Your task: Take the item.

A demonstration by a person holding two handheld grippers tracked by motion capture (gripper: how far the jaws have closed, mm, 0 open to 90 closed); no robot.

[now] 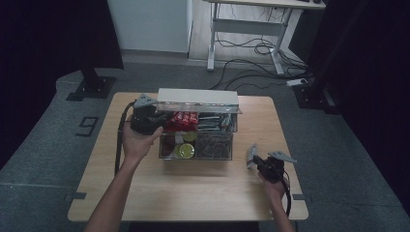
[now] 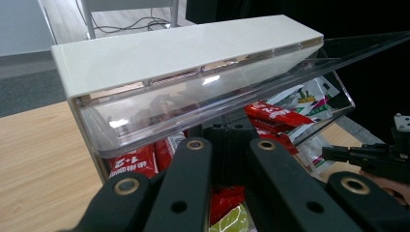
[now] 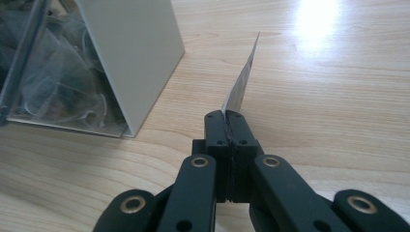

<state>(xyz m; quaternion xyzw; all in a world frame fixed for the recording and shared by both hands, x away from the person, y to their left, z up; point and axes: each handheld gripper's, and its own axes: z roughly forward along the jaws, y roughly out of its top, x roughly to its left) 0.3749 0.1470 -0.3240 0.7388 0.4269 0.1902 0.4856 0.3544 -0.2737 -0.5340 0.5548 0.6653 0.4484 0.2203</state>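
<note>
Wooden table (image 1: pixel 203 193), grey carpeted floor (image 1: pixel 338 145), white desk frame (image 1: pixel 251 29), trailing cables (image 1: pixel 251 63)

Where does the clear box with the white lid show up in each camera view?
High view: the box sits mid-table, toward the far edge.
Left gripper view: the box spans the top, white lid uppermost.
Right gripper view: the box stands upper left, white end wall showing.
Shared landmark: the wooden table.
</note>
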